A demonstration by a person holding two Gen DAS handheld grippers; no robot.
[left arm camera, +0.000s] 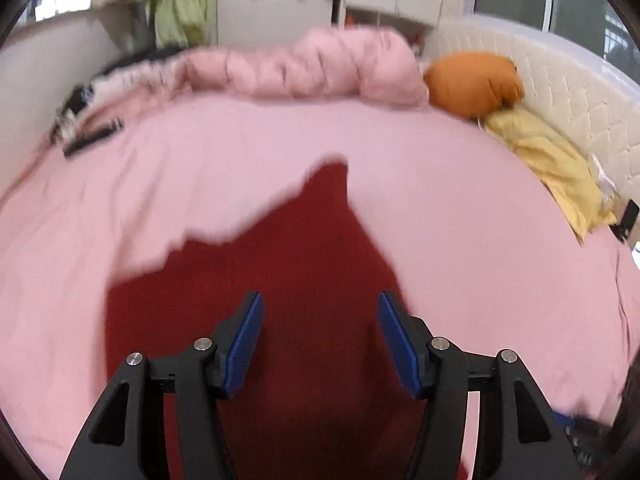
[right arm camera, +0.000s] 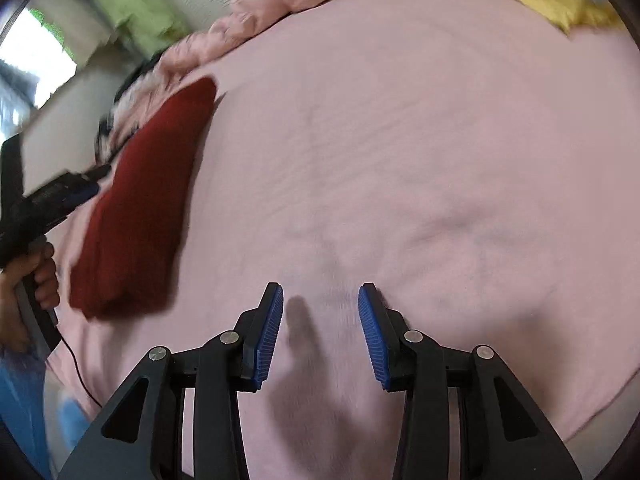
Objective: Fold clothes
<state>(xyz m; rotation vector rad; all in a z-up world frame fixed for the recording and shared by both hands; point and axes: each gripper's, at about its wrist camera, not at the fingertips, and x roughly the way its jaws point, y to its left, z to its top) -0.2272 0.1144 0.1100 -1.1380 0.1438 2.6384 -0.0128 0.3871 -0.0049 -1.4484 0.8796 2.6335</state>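
One dark red garment (left arm camera: 280, 280) lies on the pink bed sheet (left arm camera: 460, 220), filling the lower centre of the left wrist view; in the right wrist view it shows as a long folded strip at the left of the frame (right arm camera: 148, 200). No other piece of clothing lies on the open sheet.

One bunched pink quilt (left arm camera: 312, 64) runs along the top of the left wrist view. One orange cushion (left arm camera: 472, 80) sits at its right end, touching one yellow cloth (left arm camera: 548, 160) that trails down the right edge beside the white padded headboard (left arm camera: 560, 80). Green fabric (left arm camera: 176, 4) hangs at the upper left, and some dark, blurred items (left arm camera: 92, 136) lie at the left edge of the bed.

The left claw (left arm camera: 320, 320) hangs over the red garment with its two blue pads (left arm camera: 244, 344) standing apart and nothing pressed between them. The right claw (right arm camera: 320, 320) is tilted down over bare sheet, well apart from the garment, its blue pads also apart and empty. At the left edge of the right wrist view a hand (right arm camera: 36, 280) grips the handle of the left claw, a thin black cable (right arm camera: 76, 364) trailing below it.
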